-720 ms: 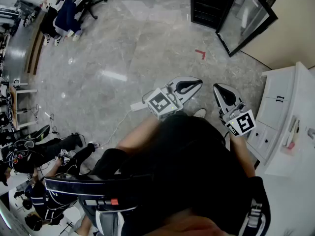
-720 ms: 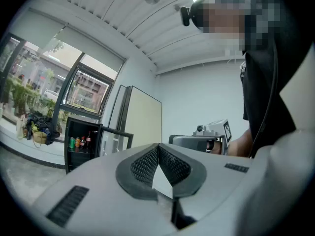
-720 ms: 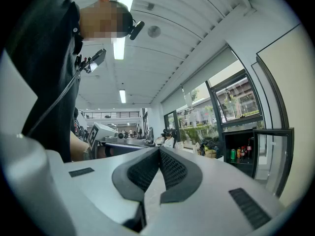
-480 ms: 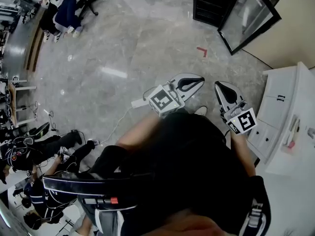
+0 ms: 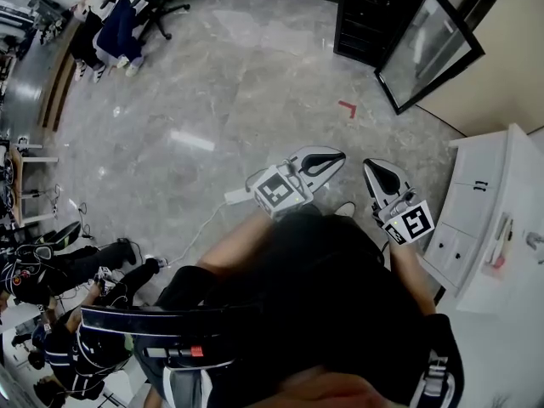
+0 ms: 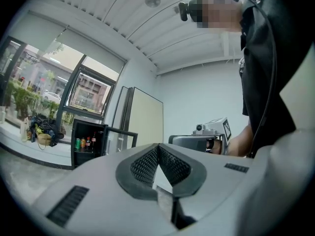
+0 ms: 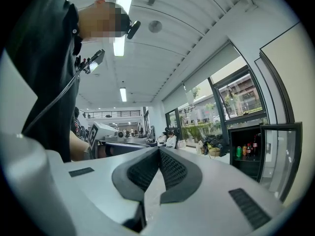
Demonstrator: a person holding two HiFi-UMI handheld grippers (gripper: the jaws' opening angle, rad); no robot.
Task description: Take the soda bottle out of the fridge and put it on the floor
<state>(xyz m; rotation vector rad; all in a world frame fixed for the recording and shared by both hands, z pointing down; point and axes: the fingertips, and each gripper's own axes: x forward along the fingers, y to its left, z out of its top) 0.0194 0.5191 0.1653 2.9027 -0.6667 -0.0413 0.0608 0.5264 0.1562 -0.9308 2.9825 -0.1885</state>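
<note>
Head view puts both my left tongs (image 5: 340,154) and right tongs (image 5: 368,165) shut and empty, well apart from the open fridge (image 5: 361,32). The soda bottle (image 6: 93,139) stands on its shelf among cans (image 6: 78,143); reaching in closed, I could topple neighbours or clip the door (image 5: 429,49).
</note>
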